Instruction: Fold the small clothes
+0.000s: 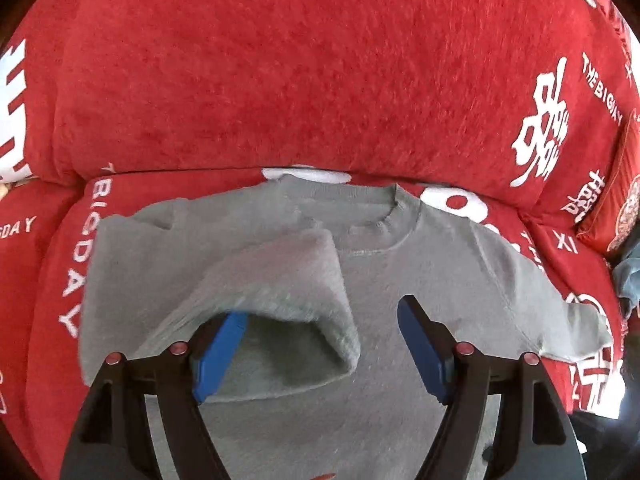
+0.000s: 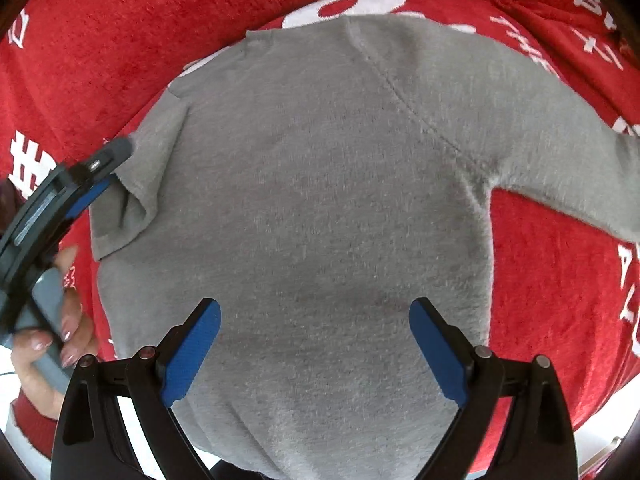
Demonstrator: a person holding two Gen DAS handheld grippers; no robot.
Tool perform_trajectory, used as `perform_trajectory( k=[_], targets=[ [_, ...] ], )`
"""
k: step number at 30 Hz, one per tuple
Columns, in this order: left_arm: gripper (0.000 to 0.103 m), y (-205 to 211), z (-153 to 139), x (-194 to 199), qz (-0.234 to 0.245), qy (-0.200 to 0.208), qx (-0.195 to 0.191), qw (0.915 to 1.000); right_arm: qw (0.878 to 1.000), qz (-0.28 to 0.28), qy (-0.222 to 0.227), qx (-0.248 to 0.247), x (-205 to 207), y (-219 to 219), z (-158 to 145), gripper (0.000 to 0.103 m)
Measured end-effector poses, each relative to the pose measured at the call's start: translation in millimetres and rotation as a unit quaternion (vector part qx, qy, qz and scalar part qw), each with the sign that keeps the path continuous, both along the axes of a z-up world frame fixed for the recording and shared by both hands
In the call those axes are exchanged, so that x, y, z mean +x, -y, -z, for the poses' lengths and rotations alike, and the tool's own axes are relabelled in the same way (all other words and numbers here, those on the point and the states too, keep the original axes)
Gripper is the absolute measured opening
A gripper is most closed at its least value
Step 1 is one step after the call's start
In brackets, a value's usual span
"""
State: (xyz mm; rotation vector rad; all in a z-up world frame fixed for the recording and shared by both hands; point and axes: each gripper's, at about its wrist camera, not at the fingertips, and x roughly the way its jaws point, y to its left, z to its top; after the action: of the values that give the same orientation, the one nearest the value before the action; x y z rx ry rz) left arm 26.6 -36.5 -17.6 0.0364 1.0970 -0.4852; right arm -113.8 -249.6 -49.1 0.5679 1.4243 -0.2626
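Your left hand [image 2: 48, 320] grips the left tool [image 1: 320, 344], whose blue fingers are spread apart. The left finger is tucked under the cuff of the folded-in sleeve [image 1: 280, 280], so it touches the fabric but nothing is pinched between the two. This sleeve lies doubled across the left chest of the grey sweater [image 1: 420, 280], its open cuff facing you; by appearance, this is the first fold, laid down or just being let go.

The sweater rests spread on a red blanket [image 1: 280, 80] printed with white lettering, which covers a cushioned seat. The collar [image 1: 384, 216] lies toward the far edge of the seat, against the backrest, and the hem hangs toward the near edge.

The right tool [image 2: 316, 344] hovers above the lower middle of the sweater body, jaws wide and empty, with fabric between and beneath the fingers; whether they touch it cannot be told.

At the right, the other sleeve [image 2: 560, 152] lies stretched out flat toward the right edge of the seat, well apart from both tools. Judged from this layout, the task is at an early stage: one sleeve is in, while the second sleeve and the body folds remain to be made.
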Motion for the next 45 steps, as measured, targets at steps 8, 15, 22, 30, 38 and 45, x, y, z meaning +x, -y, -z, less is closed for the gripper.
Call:
perform_trajectory(
  k=[8,15,22,30,38,45],
  targets=[
    [0.078,-101,-26,14,-0.055,0.011,0.029,0.998,0.988,-0.119,0.062,-0.076,56,-48,-31,0.096],
    [0.078,-166,36,55,-0.111,-0.088,0.055,0.9884,0.91,-0.354,0.099,-0.191,128,-148,-15,0.096],
    [0.078,-180,53,70,-0.13,-0.119,0.027,0.984,0.809,-0.488,0.081,-0.317,166,-208,37,0.059],
    [0.078,-175,59,94,-0.125,-0.147,-0.024,0.9809,0.987,-0.063,0.143,-0.026,156,-35,6,0.01],
    [0.078,-151,74,119,-0.111,-0.157,-0.003,0.9813,0.945,0.23,0.16,0.169,63,68,54,0.035],
    [0.024,-136,67,124,-0.1,-0.144,0.021,0.9843,0.949,0.225,0.14,0.169,90,73,50,0.007]
  ],
)
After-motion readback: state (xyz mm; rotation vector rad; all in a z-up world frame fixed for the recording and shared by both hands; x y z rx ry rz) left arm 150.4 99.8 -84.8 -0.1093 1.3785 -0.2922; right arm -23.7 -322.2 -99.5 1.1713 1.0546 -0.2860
